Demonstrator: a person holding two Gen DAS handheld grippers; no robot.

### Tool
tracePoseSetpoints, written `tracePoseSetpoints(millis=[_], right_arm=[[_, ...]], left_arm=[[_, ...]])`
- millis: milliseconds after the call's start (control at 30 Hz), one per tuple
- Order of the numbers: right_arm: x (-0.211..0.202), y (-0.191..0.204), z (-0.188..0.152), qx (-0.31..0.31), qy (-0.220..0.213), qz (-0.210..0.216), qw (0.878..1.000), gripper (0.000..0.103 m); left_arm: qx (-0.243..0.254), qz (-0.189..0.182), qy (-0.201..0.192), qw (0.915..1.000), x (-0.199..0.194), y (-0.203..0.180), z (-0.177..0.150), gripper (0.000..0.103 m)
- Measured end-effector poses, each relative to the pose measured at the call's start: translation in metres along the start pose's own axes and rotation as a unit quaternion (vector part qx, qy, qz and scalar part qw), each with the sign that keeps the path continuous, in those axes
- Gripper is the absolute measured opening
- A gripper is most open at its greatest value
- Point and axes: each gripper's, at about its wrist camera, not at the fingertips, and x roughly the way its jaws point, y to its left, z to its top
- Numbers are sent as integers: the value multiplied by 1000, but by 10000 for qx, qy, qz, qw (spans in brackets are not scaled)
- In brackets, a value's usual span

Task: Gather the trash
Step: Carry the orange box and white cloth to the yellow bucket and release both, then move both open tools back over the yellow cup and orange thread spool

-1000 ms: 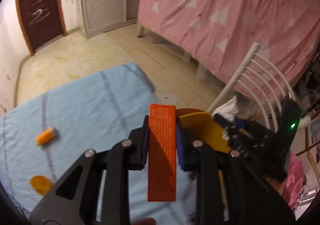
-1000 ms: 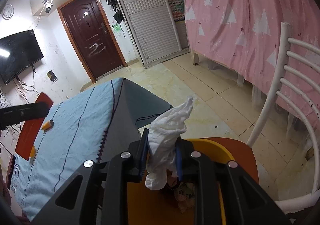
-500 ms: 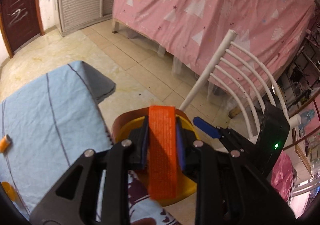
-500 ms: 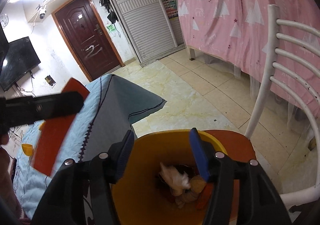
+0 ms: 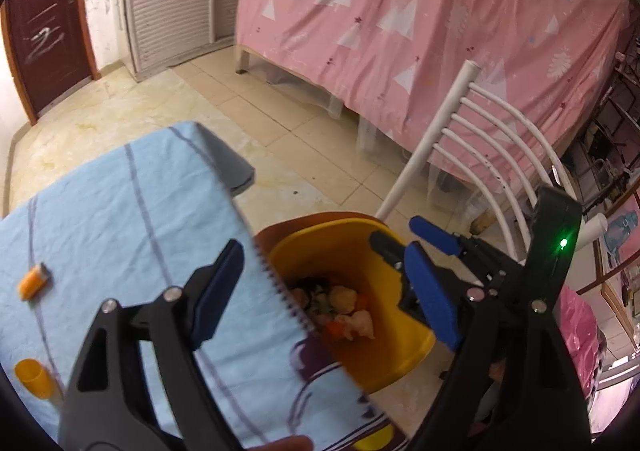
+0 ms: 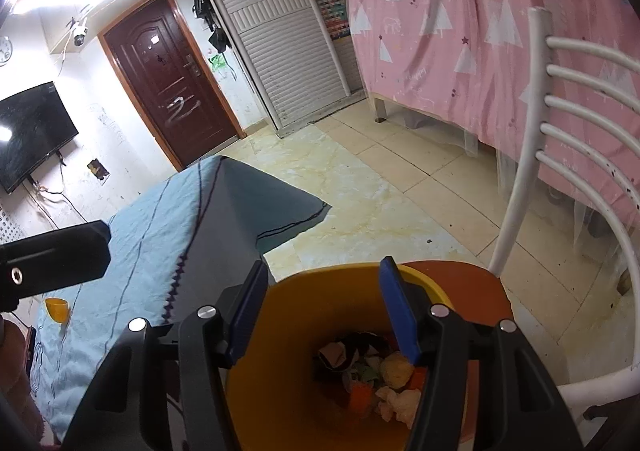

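Left gripper (image 5: 324, 291) jaws just opened wide, empty, right gripper (image 6: 324, 311) half-open, empty, both over round yellow plastic bin (image 5: 416, 335) of crumpled paper trash (image 6: 394, 375) at 6 o'clock.

Both grippers are the same build: chunky matte black plastic frames with triangular cutouts down low and round silver screws at the pivots, two per side. The left gripper (image 5: 324, 291) has long blue rubbery pads on the inner faces of its fingers (image 5: 430, 297), and the right gripper (image 6: 324, 315) has the same blue pads, slim and flat. Seen from the left wrist, the right one carries a tall black block on top with a small green light glowing on it. From the right wrist, the left one's black block shows a small hex screw in its side.
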Motion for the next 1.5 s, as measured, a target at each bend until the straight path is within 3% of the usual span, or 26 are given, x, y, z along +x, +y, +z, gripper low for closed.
tracePoseSetpoints(millis=[167,700,1000,1300,1400,1500], right_arm=[[1,27,10,-279,2,45,9996,52],[24,153,36,-1369,131,468,9894,59],[40,210,34,-1765,328,638,9817,62],[68,269,30,-2247,676,717,9694,62],[78,285,28,-2364,790,781,9653,62],[88,297,25,-2436,902,819,9622,62]], left_arm=[[-78,166,-143,9997,-27,28,-7,87],[-680,1064,-265,9916,-98,158,-38,89],[-933,1195,53,9884,-105,203,-78,89],[-1170,1076,287,9869,-90,218,-100,89],[-1198,1027,303,9870,-87,218,-104,86],[-1317,986,350,9857,-83,222,-107,75]])
